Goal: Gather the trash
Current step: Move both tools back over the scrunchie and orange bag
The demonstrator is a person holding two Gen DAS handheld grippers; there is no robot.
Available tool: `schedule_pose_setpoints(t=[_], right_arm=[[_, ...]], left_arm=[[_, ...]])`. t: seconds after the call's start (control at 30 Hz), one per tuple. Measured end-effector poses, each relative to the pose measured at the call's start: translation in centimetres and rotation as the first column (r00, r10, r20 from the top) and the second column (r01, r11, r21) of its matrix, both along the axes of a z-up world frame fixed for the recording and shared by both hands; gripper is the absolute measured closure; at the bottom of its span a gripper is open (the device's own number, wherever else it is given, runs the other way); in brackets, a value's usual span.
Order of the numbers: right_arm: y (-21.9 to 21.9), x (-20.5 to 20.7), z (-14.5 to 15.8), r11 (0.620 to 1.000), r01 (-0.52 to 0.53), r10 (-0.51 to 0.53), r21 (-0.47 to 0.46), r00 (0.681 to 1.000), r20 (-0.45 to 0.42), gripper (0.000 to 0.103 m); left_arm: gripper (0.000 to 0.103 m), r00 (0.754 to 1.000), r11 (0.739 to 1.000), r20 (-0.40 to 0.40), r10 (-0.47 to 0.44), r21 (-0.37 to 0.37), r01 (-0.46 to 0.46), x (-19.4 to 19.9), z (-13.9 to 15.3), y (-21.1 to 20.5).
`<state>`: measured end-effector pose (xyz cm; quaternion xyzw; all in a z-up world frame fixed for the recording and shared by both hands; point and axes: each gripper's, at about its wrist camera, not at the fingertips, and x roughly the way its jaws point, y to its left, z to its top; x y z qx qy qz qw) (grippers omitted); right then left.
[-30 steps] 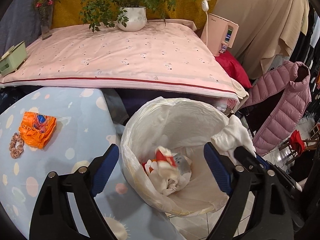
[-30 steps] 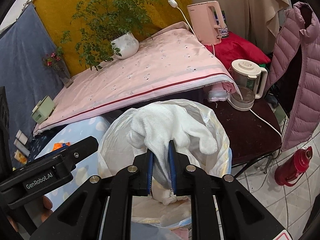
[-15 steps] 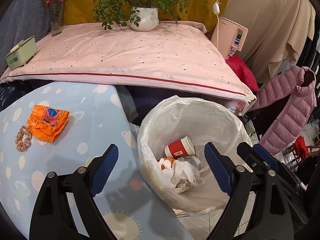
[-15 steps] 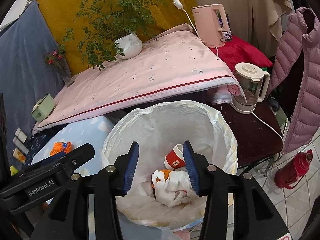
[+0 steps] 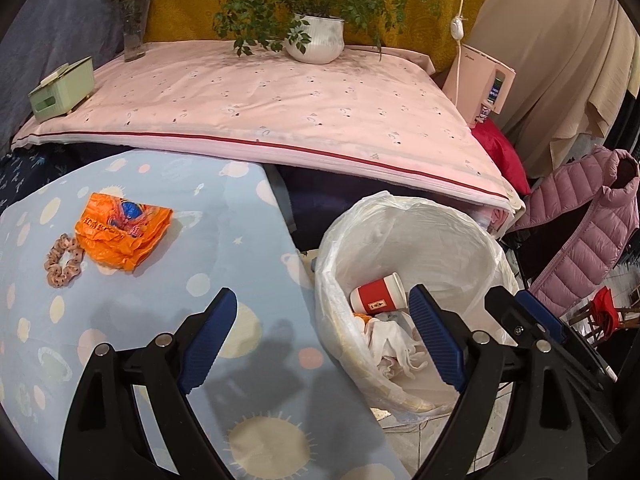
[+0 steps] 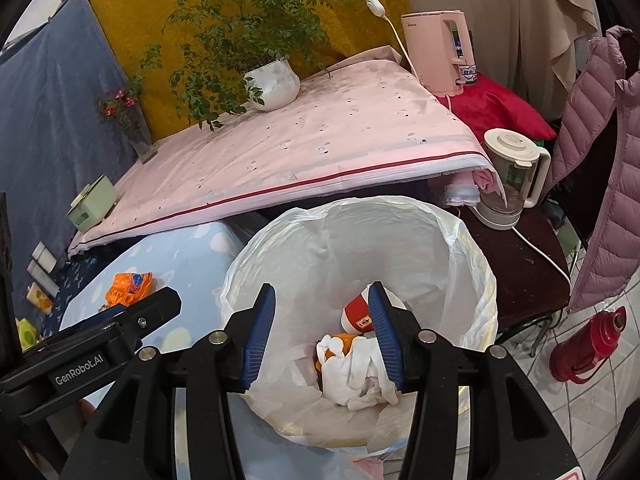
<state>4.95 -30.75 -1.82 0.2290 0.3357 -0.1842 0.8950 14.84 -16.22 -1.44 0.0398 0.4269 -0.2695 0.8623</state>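
A bin with a white liner (image 5: 404,216) (image 6: 360,210) stands beside the blue spotted table (image 5: 180,320). Inside it lie a red-and-white paper cup (image 5: 378,300) (image 6: 354,316) and crumpled white cloth (image 5: 394,344) (image 6: 352,376) over something orange. My right gripper (image 6: 322,291) hangs over the bin, open, with nothing between its pads. My left gripper (image 5: 322,294) stands wide open and empty, straddling the table edge and the bin's rim. An orange wrapper (image 5: 120,232) (image 6: 128,284) lies on the table at the far left, beside a spotted scrunchie (image 5: 64,260).
Behind the bin is a pink-covered surface (image 5: 260,104) with a potted plant (image 5: 316,40), a green box (image 5: 62,88) and a vase (image 5: 134,36). To the right are a blender jug (image 6: 508,176) on a dark side table, a pink puffer jacket (image 5: 580,232) and a red flask (image 6: 588,344).
The right gripper opened and the white cloth it held dropped into the bin onto the other trash. The left gripper's view slid left, bringing more of the blue table and the orange wrapper inward.
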Motion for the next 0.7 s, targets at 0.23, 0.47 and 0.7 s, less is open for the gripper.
schedule_pose_setpoints(t=[0.23, 0.47, 0.7], right_arm=[[1.3, 0.5, 0.2, 1.0, -0.026, 0.026, -0.01, 1.0, -0.003, 0.056], [2.8, 1.0, 0.5, 0.998, -0.051, 0.051, -0.021, 0.999, -0.009, 0.055], [4.6, 1.8, 0.8, 0.996, -0.085, 0.085, -0.034, 0.996, -0.011, 0.052]], left_arm=[[0.02, 1.0, 1.0, 0.0, 0.026, -0.008, -0.026, 0.3, 0.0, 1.7], [0.02, 0.999, 0.998, 0.0, 0.054, -0.015, -0.054, 0.4, 0.0, 3.5], [0.02, 0.995, 0.995, 0.002, 0.097, -0.016, -0.097, 0.8, -0.3, 6.0]])
